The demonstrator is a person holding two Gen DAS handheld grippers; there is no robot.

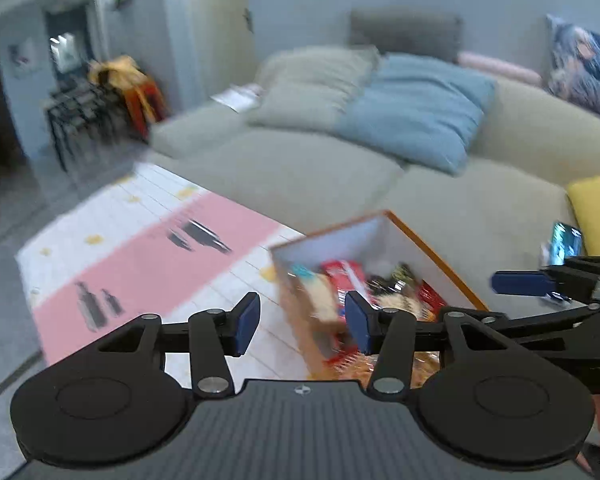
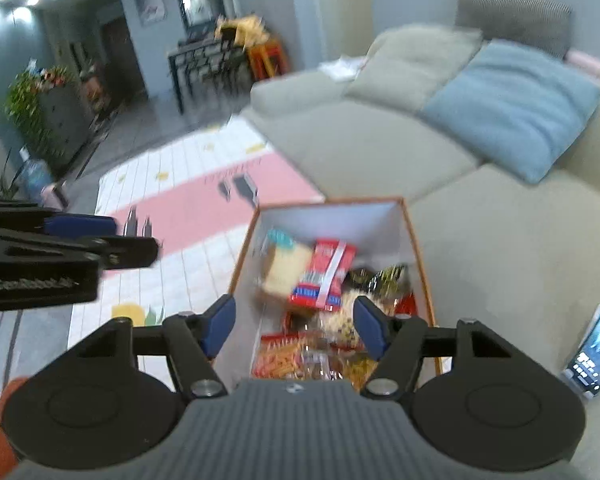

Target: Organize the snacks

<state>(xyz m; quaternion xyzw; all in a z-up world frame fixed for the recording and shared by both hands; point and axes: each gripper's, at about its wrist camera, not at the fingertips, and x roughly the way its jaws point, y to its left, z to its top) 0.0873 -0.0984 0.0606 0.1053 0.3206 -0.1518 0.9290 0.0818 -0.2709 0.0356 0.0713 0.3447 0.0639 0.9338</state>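
- Kept the jaws of the left gripper point(image 1: 303, 322) apart, with nothing between them; found the same at the right gripper point(image 2: 295, 326), jaws apart and empty above the near end of the box point(image 2: 328, 202).
- Judged both views too smeared to place a fingertip surely. Risked closing on the wrong packet, or on two at once, if the next grasp came before the picture steadied.
- Saw the snacks heaped loosely inside the box: an orange-yellow packet point(image 2: 284, 356) nearest, a red packet point(image 2: 324, 276) and a pale one further in, dark foil ones to the right. Expected crushing of crisp contents under a hard squeeze, and a slip from a shallow pinch on glossy wrap.
- Noted the two grippers close side by side. Feared a knock between them if both reached into the narrow box together.
- Could not tell whether the box sat on the sofa point(image 2: 500, 260) seat or just beside its edge. Feared tipping it toward the mat point(image 2: 204, 200) by snagging the orange rim with a finger or pressing down on one wall.
- Spotted a phone point(image 2: 598, 344) propped just right of the box. Risked toppling it with a wide swing of the right gripper.
- Further off, found only the blue cushion point(image 2: 512, 112) well apart, no hazard there.
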